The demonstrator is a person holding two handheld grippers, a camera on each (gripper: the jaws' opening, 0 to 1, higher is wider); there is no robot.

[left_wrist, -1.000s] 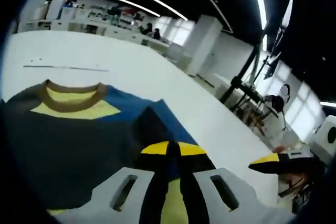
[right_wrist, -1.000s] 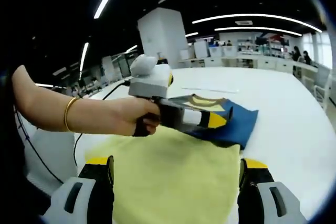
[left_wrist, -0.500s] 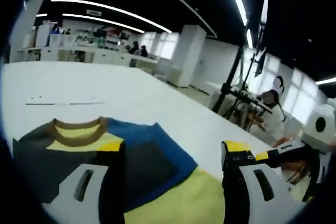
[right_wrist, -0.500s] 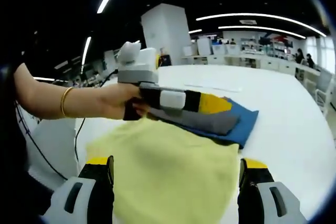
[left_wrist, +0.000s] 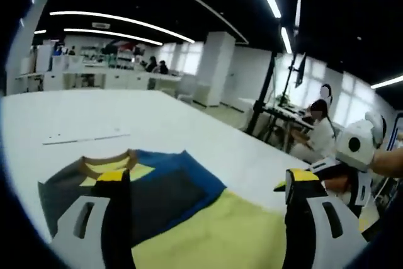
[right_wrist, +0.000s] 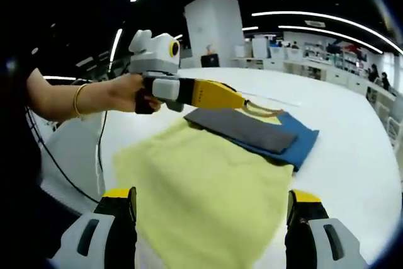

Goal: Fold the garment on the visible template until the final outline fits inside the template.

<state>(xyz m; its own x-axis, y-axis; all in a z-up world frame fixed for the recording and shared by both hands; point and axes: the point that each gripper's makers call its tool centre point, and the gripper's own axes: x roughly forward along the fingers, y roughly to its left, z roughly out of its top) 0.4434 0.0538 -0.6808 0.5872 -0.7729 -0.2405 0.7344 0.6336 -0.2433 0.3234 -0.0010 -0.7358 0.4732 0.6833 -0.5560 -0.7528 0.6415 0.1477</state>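
Right gripper view: garment [right_wrist: 208, 181], one item, lying flat on the white table [right_wrist: 352, 149]. The near portion is pale yellow; the far portion is blue with a dark grey panel [right_wrist: 242, 129] folded over it, and a brown-edged collar shows at the far end. No template outline can be made out on the table surface.

Right gripper [right_wrist: 211, 234]: jaws spread wide, nothing between them, poised above the yellow near edge. The garment lies straight ahead of it, the long axis running away from the tool toward the collar.

Left gripper [right_wrist: 217, 96]: enters this view from the left, held in a person's hand [right_wrist: 129, 92] with a gold bangle at the wrist. It hangs above the grey panel, clear of the cloth; whether its jaws are parted cannot be told from here.

Left gripper view: left gripper [left_wrist: 204, 222], jaws wide apart and empty. The collar [left_wrist: 107, 163] and the grey-and-blue end sit ahead between and to the left of the jaws; the yellow part spreads beneath them.

Judgement: the yellow half is unfolded and forms the longest stretch of the outline. The right gripper is the nearer tool to that free yellow edge, so the next fold likely calls for taking that edge and carrying it along the long axis toward the collar end.
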